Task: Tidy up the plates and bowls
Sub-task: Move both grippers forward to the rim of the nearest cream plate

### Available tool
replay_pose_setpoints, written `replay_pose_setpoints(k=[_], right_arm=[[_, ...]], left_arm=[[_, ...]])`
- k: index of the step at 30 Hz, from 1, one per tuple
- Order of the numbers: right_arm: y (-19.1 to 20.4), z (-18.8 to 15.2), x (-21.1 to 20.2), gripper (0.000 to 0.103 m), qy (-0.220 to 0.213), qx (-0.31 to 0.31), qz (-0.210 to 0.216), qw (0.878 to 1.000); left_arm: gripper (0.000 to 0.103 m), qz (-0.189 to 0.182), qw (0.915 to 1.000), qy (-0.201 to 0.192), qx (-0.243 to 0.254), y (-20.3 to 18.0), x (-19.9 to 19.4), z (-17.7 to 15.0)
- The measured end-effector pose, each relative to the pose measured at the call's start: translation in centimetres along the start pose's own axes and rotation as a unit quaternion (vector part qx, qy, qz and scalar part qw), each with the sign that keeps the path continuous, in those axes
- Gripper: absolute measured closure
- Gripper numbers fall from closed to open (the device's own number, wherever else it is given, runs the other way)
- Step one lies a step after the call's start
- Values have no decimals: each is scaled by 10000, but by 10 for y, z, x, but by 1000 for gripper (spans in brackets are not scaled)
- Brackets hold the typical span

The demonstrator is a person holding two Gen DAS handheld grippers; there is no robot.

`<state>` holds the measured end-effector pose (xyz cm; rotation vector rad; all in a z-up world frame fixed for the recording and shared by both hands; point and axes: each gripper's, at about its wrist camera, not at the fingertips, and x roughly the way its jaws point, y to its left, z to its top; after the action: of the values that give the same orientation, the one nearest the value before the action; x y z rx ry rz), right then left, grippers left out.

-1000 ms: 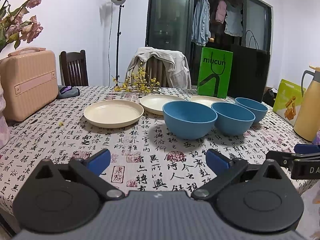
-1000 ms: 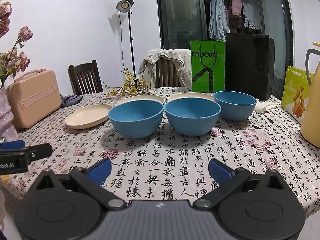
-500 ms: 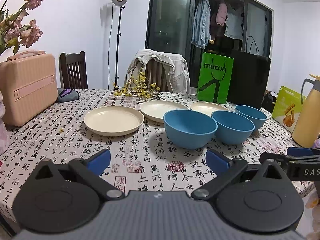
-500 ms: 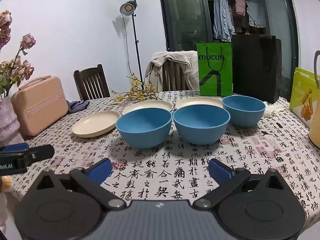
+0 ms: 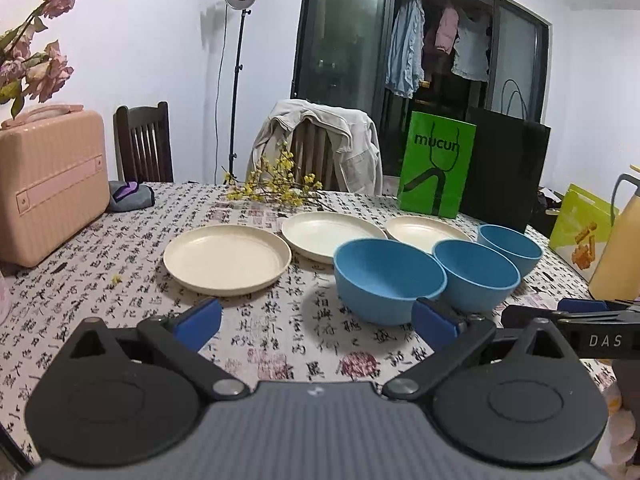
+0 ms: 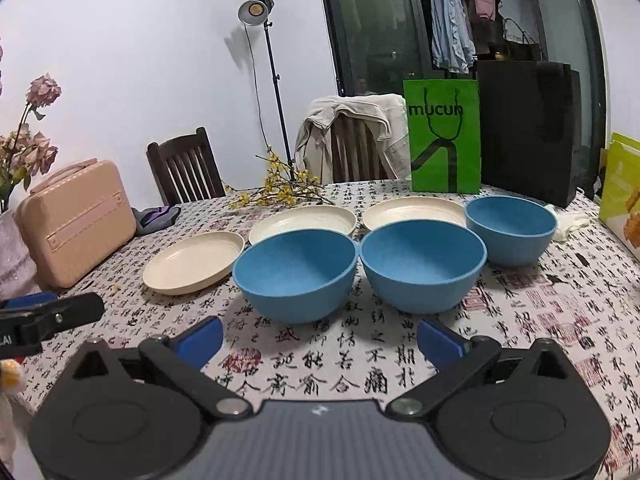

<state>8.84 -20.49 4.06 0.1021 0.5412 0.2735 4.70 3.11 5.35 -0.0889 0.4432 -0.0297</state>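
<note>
Over the last second both grippers are rising and easing forward a little: in each view the plates and bowls are sitting lower and slightly larger than a moment ago, and nothing on the tabletop (image 6: pixel 520 320) is shifting. So the sorting is not yet begun — this looks like the approach, with every piece still to be gathered.

Three cream plates are lying in a loose row toward the far side: the left plate (image 5: pixel 227 258), the middle plate (image 5: pixel 332 233) and the right plate (image 5: pixel 426 228). In front of them three blue bowls are standing upright, the near bowl (image 6: pixel 295 274) and the middle bowl (image 6: pixel 423 266) just beside each other (whether their rims are touching I cannot tell), the far bowl (image 6: pixel 511 230) a little apart.

The left gripper (image 5: pixel 316 320) is hovering level above the near edge, spread wide and holding nothing, facing the gap between the left plate and the near bowl. The right gripper (image 6: pixel 320 340) is likewise spread and empty, pointing at the two nearer bowls — probably the first pick.
</note>
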Motion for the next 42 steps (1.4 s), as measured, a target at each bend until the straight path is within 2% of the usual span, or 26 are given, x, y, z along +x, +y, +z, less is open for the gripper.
replay_pose_setpoints(k=[24,36,42], right_arm=[[18,45,55,0,15,-256,156,9995],[35,64,83,0,20,-362,275,9990],[49,72,99,0,62,-405,344,9986]], left_arm=[[0,220,9993,23,-301,30,47,38],[0,422,9980,-92,-456,54,62,57],[0,509,9971,-31,-557,72,71,67]])
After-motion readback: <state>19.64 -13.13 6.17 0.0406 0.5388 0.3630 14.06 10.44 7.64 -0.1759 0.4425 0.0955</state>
